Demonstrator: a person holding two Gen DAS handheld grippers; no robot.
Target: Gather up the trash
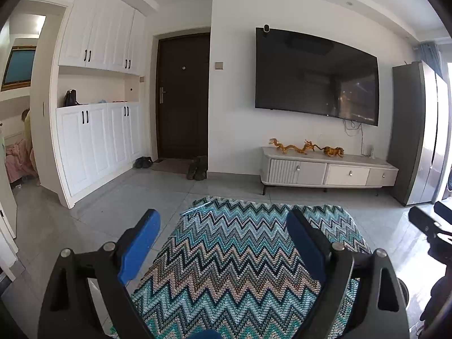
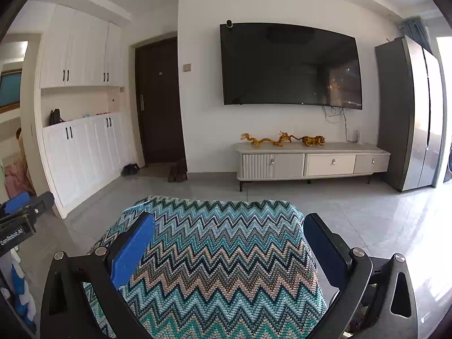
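No trash shows in either view. My left gripper [image 1: 223, 219] is open and empty, its blue pads wide apart above a surface covered by a zigzag blue-green knitted cloth [image 1: 240, 260]. My right gripper [image 2: 228, 224] is also open and empty above the same cloth [image 2: 214, 257]. The right gripper shows at the right edge of the left wrist view [image 1: 432, 223]. The left gripper shows at the left edge of the right wrist view [image 2: 22, 212]. Both point level toward the far wall.
Ahead is grey tiled floor [image 1: 141, 197], a wall TV [image 1: 316, 76], a low TV cabinet [image 1: 327, 166] with golden figurines, a dark entrance door [image 1: 183, 96] with shoes beside it, white cupboards [image 1: 99, 132] on the left and a tall grey fridge [image 1: 415, 132] on the right.
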